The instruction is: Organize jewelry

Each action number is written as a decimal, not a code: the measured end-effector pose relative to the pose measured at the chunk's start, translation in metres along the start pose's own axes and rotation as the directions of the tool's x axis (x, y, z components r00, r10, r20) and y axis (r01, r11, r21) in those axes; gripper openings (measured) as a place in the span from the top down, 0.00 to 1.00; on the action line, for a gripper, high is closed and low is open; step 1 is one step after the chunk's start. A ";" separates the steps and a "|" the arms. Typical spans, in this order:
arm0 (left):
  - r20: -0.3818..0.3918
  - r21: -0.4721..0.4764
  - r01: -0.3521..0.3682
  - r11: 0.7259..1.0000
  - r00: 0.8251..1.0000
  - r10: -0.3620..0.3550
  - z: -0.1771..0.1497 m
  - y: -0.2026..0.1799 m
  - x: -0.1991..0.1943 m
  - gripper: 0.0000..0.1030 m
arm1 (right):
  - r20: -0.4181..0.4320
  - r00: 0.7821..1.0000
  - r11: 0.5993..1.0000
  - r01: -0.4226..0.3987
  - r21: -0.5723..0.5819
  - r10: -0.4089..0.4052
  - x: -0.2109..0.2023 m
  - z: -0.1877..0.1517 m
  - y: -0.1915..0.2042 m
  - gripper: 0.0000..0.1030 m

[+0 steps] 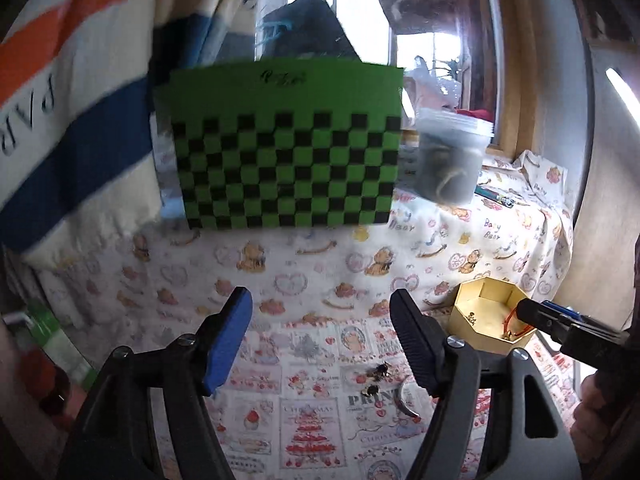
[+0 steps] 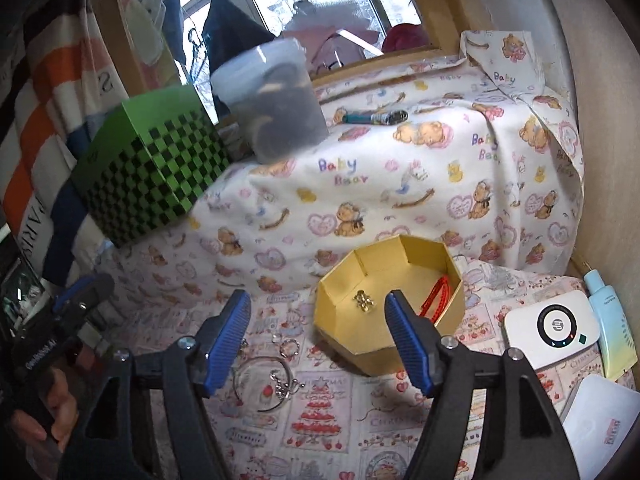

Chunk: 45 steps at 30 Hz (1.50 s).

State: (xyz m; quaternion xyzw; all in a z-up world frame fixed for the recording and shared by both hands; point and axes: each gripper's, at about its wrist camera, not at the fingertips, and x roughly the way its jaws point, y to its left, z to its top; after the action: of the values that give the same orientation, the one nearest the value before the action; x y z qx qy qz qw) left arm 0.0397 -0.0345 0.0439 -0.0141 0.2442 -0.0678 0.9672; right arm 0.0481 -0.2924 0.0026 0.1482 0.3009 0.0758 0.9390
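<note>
Both grippers hover above a table spread with a printed Christmas cloth [image 2: 320,412], and neither holds anything. The left gripper [image 1: 320,320] stands with its jaws wide, only the cloth showing between its blue pads. The right gripper [image 2: 318,320] is likewise spread wide and empty.

The yellow octagonal box [image 2: 360,344] sits open on the cloth, just ahead of the right gripper and slightly to its right. Inside it lie a small gold charm [image 2: 364,301] near the middle of the floor and a red beaded bracelet [image 2: 436,294] along the far right wall (partly hidden behind the right-hand finger).

Loose jewelry remains on the cloth to the left of the box: a thin silver bangle [image 2: 256,384], a silver chain with charms [image 2: 286,384] lying across it, and a small ring [image 2: 289,346] just beyond. In the left wrist view the same pieces [image 1: 380,380] appear dark and blurred, low between the fingers.

Behind, a green checkered box [image 2: 148,168] and a lidded plastic tub [image 2: 276,108] rest on a raised surface covered by a baby-bear cloth [image 2: 400,184]. A white device [image 2: 552,328] lies at the right.
</note>
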 end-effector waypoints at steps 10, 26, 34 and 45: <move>-0.086 -0.014 -0.095 0.995 0.992 0.093 -0.025 0.015 0.025 0.30 | -0.101 0.992 0.996 -0.084 -0.023 0.081 0.012 -0.011 0.010 0.36; 0.000 -0.046 -0.146 0.988 0.989 0.147 -0.017 0.018 -0.003 0.21 | -0.355 0.934 0.984 -0.021 -0.179 -0.044 0.068 -0.046 0.049 0.84; -0.024 -0.063 -0.165 0.984 0.986 0.164 -0.020 0.023 0.004 0.21 | -0.349 0.932 0.977 0.023 -0.213 -0.098 0.077 -0.048 0.055 0.92; -0.034 -0.086 -0.168 0.982 0.986 0.165 -0.019 0.029 0.005 0.21 | -0.333 0.938 0.975 0.015 -0.224 -0.091 0.073 -0.050 0.058 0.99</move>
State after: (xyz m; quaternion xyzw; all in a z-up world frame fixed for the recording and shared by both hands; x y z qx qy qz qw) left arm 0.0381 -0.0061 0.0230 -0.0354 0.2601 0.0240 0.9646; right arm 0.0746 -0.2091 -0.0567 0.0209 0.4529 0.1076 0.8848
